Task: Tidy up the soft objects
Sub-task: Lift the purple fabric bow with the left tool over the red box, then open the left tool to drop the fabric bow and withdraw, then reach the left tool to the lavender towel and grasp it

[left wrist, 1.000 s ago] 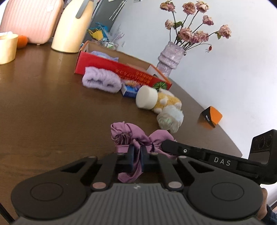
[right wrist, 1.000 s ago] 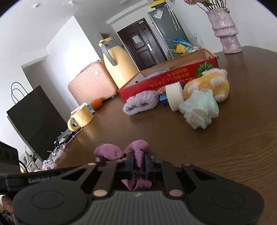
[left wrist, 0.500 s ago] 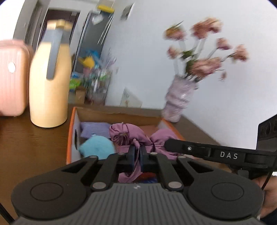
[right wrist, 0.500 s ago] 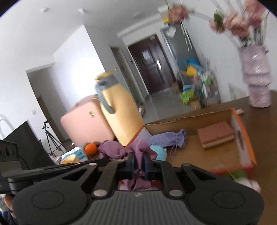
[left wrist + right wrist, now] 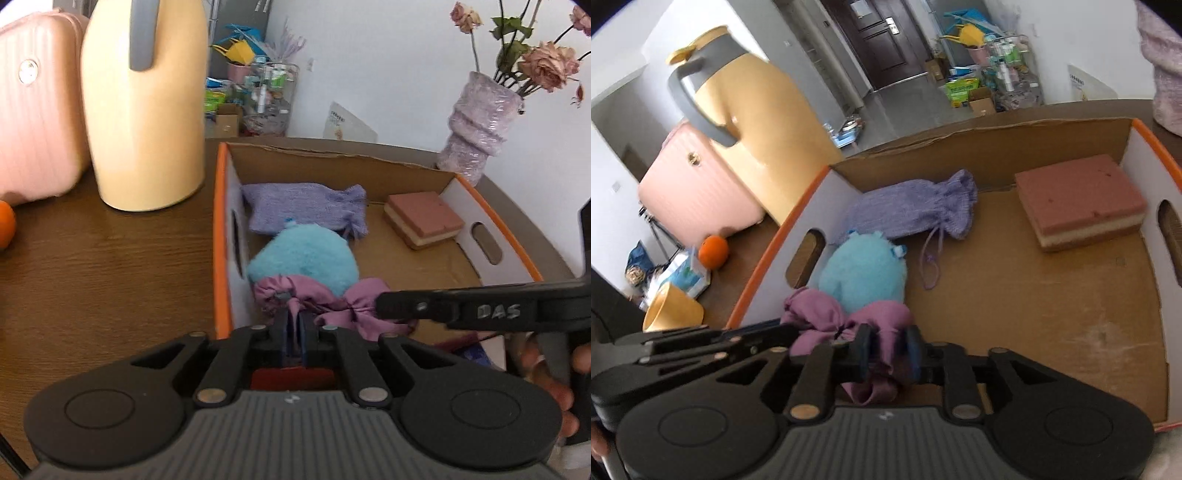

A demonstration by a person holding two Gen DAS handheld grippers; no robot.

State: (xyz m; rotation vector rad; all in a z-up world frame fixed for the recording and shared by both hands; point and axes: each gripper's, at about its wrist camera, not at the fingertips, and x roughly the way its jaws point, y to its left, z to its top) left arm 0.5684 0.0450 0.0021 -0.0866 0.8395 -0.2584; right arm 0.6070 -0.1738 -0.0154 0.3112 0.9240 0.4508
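Purple fabric bow (image 5: 325,299) hangs over the near-left corner of the cardboard box (image 5: 491,236), carried between both grippers.

Its long axis runs crosswise between the tools: the left gripper (image 5: 294,325) is clamped tight on the knot end nearest the box's left wall, while the right gripper (image 5: 888,350) sits at the other lobe with its jaws opening, cloth between them but the pads no longer clearly pressing. The bow lies just ahead of and below both sets of fingers, touching or nearly touching the blue plush toy (image 5: 864,275) directly behind it; the lilac drawstring pouch (image 5: 916,210) is farther back and the pink sponge block (image 5: 1078,199) well apart toward the box's right wall. Judging by this, the drop turns on the left grip letting go too, with bare box floor lying to the bow's right.
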